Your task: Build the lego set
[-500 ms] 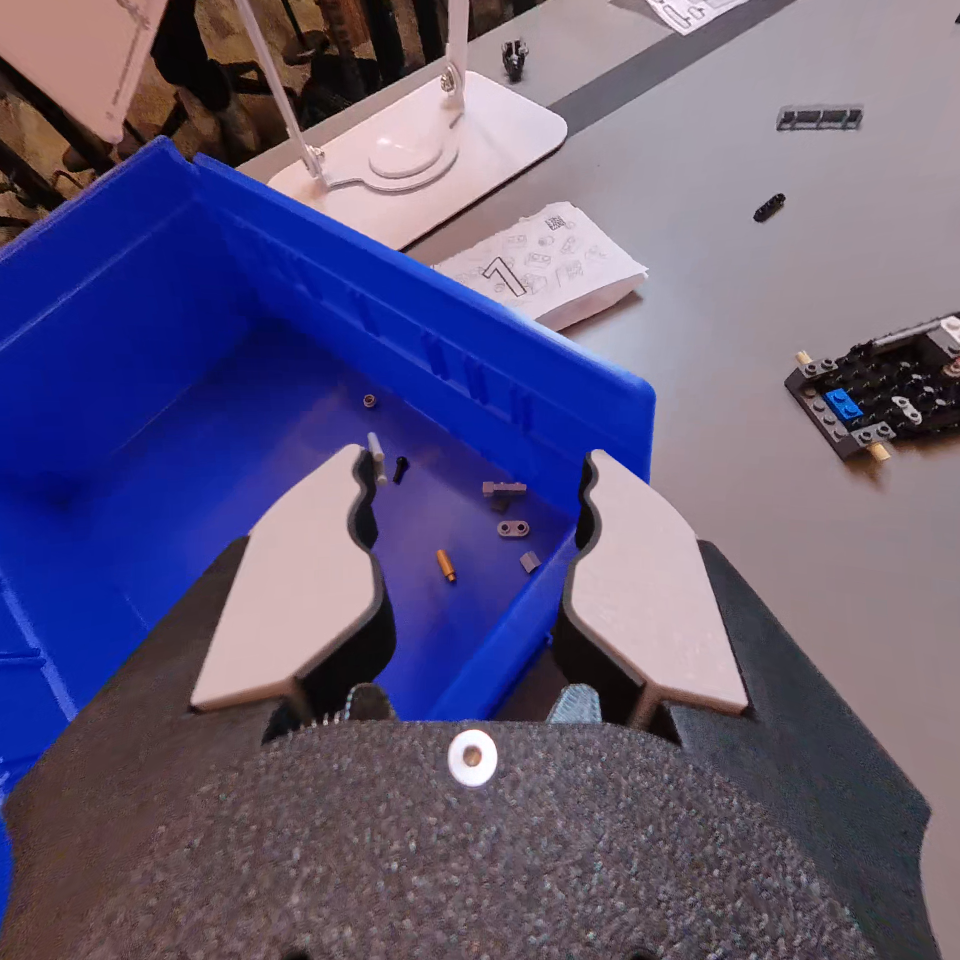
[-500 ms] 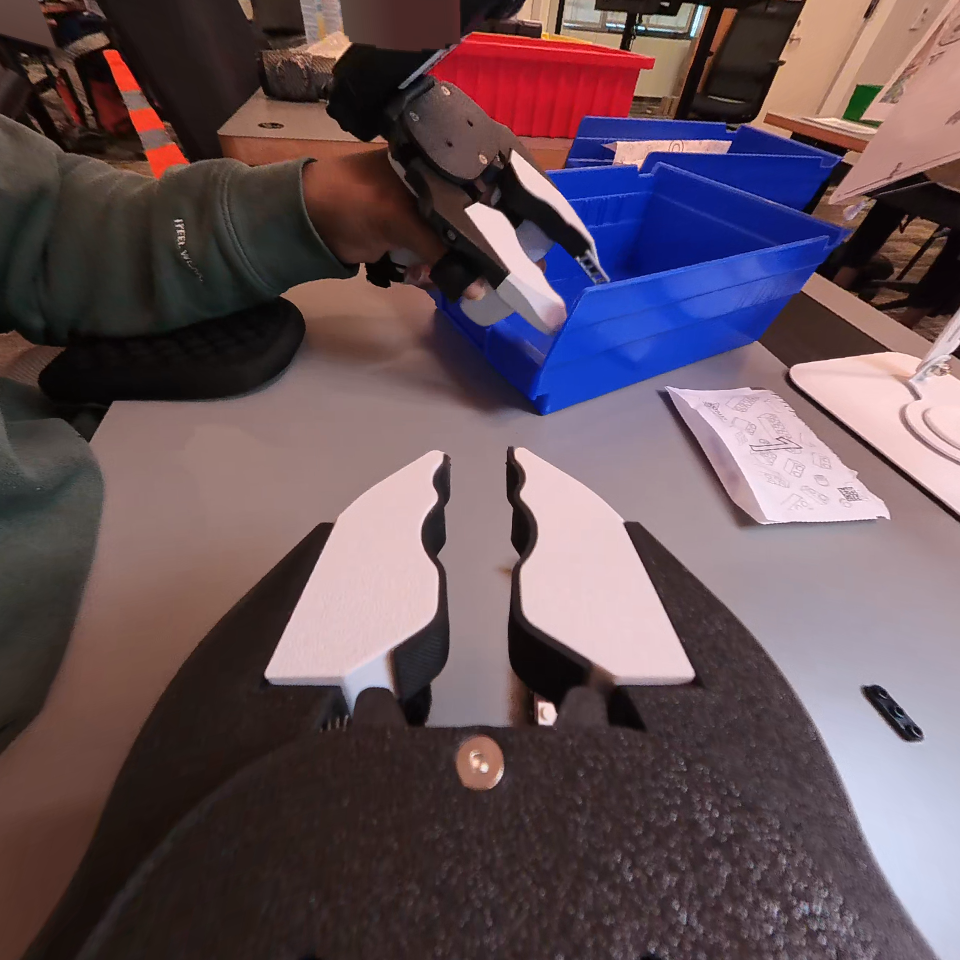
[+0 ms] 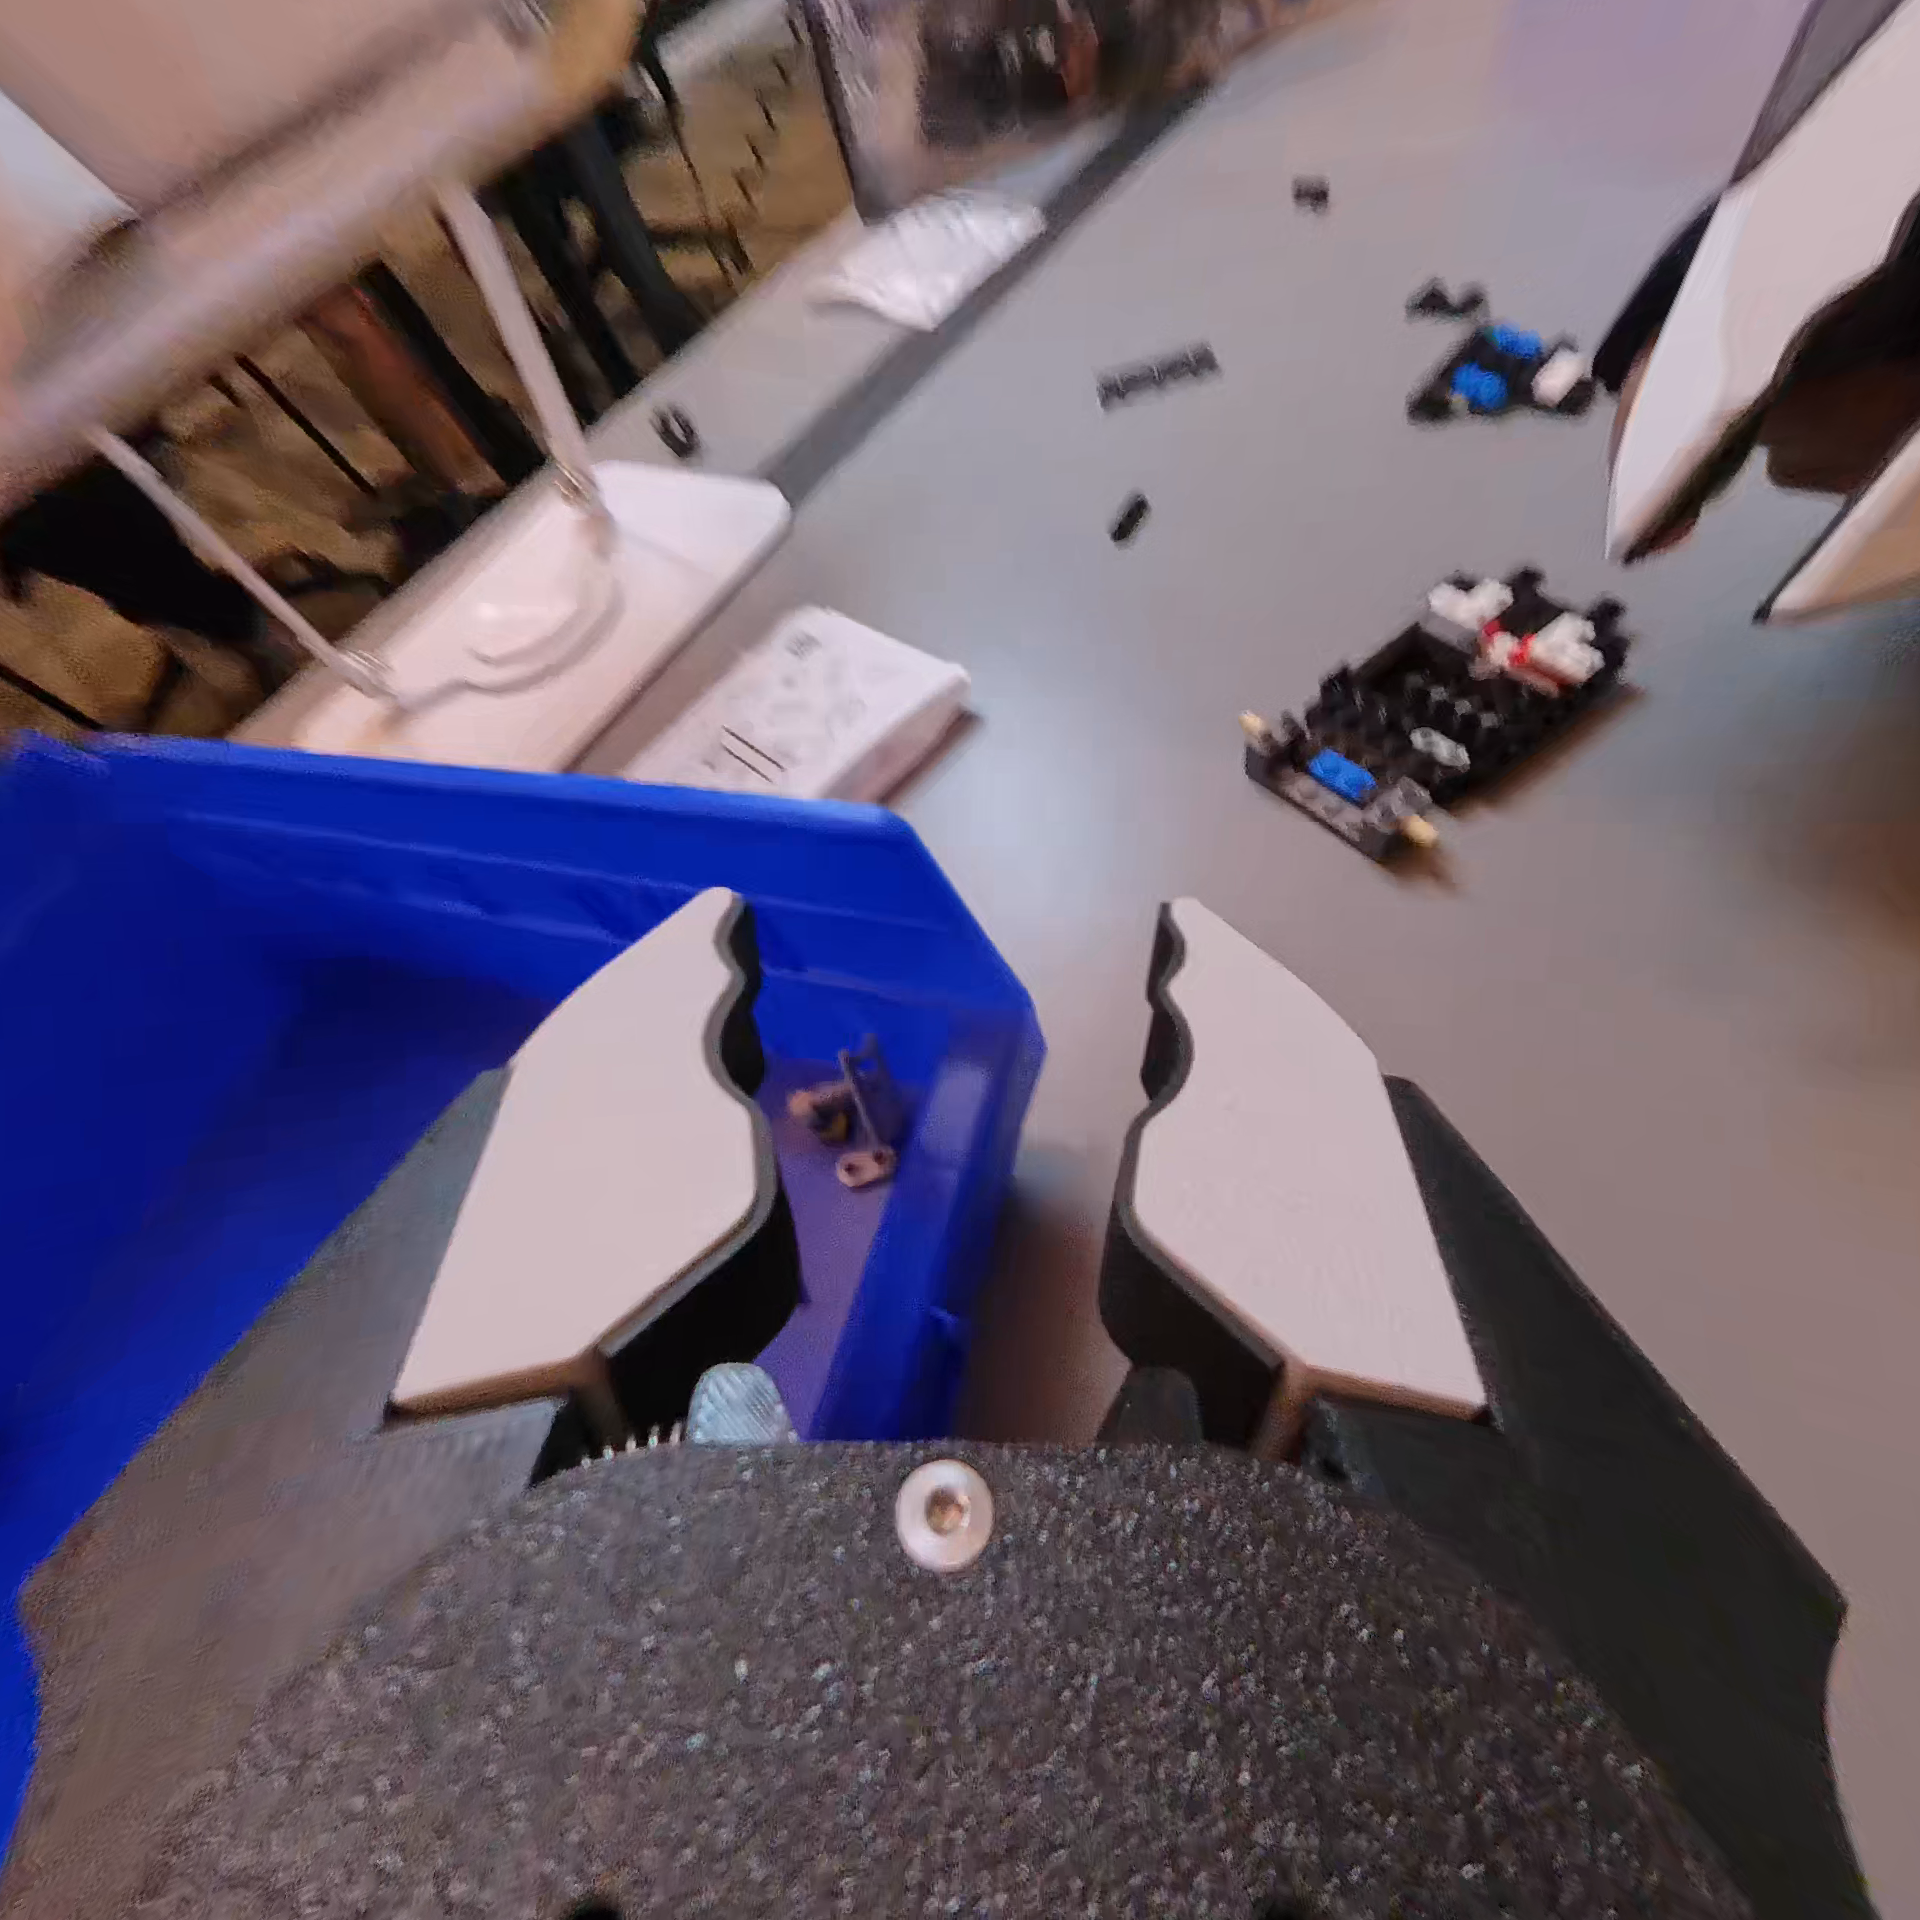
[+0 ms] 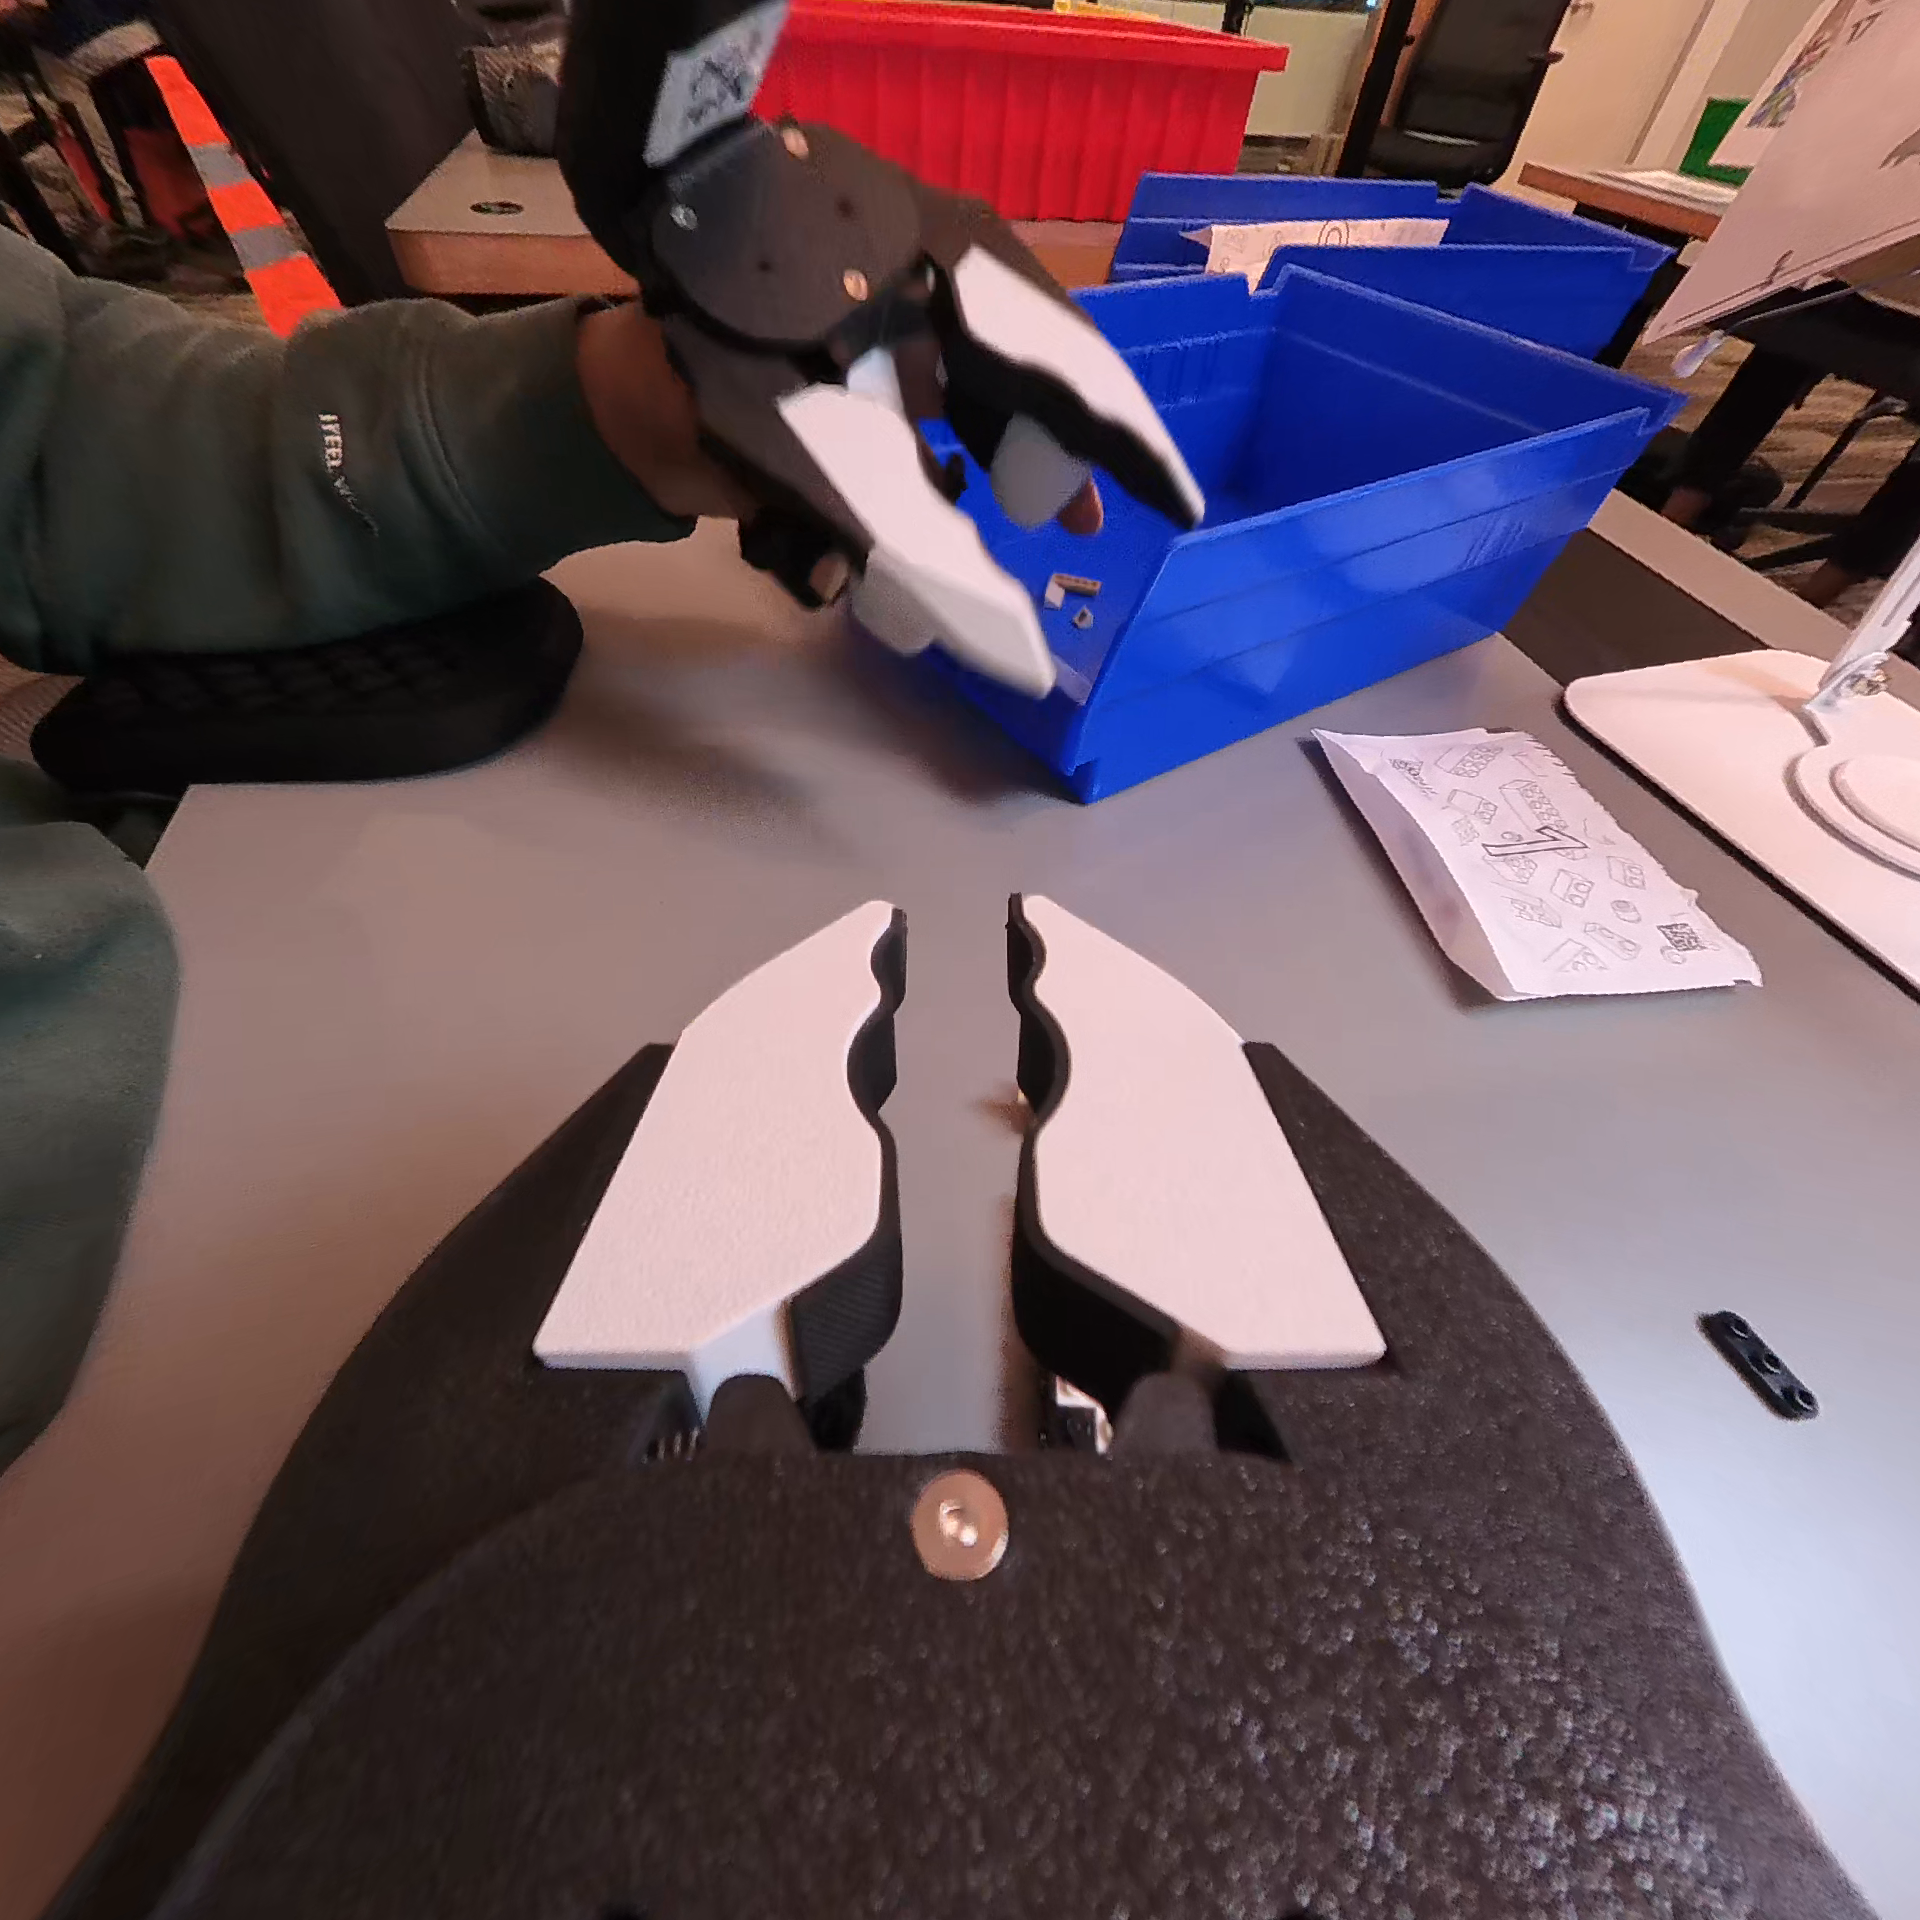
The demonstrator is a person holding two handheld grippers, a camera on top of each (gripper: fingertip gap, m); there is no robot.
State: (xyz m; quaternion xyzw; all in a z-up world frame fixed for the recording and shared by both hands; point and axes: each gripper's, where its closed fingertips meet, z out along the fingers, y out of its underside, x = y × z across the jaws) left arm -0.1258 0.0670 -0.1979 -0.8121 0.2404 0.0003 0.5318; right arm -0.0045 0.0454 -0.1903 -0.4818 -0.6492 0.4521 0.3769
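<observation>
My left gripper (image 3: pixel 951 909) is open, its jaws astride the near corner wall of a blue bin (image 3: pixel 312 987): one finger inside, one outside. Several small grey and tan brick parts (image 3: pixel 852 1122) lie bunched in that corner. In the right wrist view the left gripper (image 4: pixel 1112 592) is tipped over the bin (image 4: pixel 1351 582), with the parts (image 4: pixel 1070 592) just beyond it. My right gripper (image 4: pixel 954 909) hovers low over the grey table, its jaws a narrow gap apart and holding nothing. It also shows at the far right of the left wrist view (image 3: pixel 1694 582).
A black brick assembly (image 3: pixel 1434 717) and loose black pieces lie on the table. A white paper bag (image 4: pixel 1527 862), a white lamp base (image 4: pixel 1745 748) and a black strip piece (image 4: pixel 1756 1377) are to the right. A second blue bin (image 4: pixel 1351 229) and a red bin (image 4: pixel 1018 114) stand behind. A person's sleeve (image 4: pixel 260 457) rests on a black pad (image 4: pixel 312 686).
My left gripper has swung right and rolled over the bin's corner, its view now blurred. The small parts, spread out before, now sit bunched in the corner. The right gripper has barely moved.
</observation>
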